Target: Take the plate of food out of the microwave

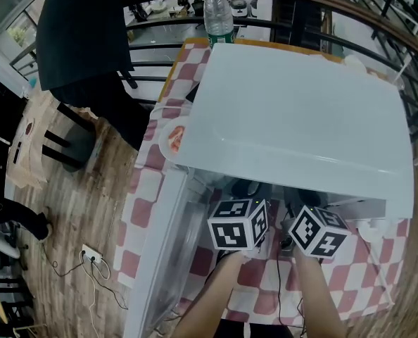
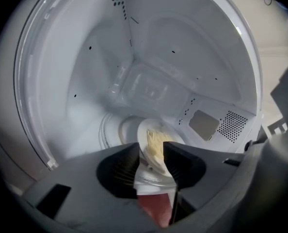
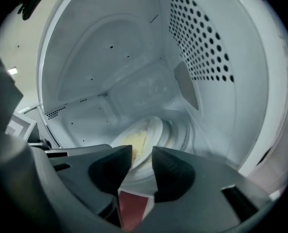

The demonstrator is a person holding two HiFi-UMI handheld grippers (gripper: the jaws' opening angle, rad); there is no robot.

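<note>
A white plate [image 2: 156, 136] with pale yellow food sits on the turntable inside the white microwave [image 1: 300, 111]. The right gripper view shows the same plate [image 3: 140, 132] from the other side. My left gripper [image 2: 151, 154] is at the front of the oven's opening, jaws open and aimed at the plate's near rim, with no pad pressing on it. My right gripper [image 3: 143, 154] stands open the same way beside it. From the head view only the marker cubes of the left gripper [image 1: 238, 222] and right gripper [image 1: 318, 229] show below the oven's top; the plate is hidden there.
The microwave door [image 1: 168, 238] hangs open at the front left. A second plate [image 1: 174, 138] with reddish food lies on the red-checked tablecloth [image 1: 142, 189] left of the oven. A water bottle [image 1: 218, 13] stands behind it, near a railing. A black chair [image 1: 82, 41] is at the far left.
</note>
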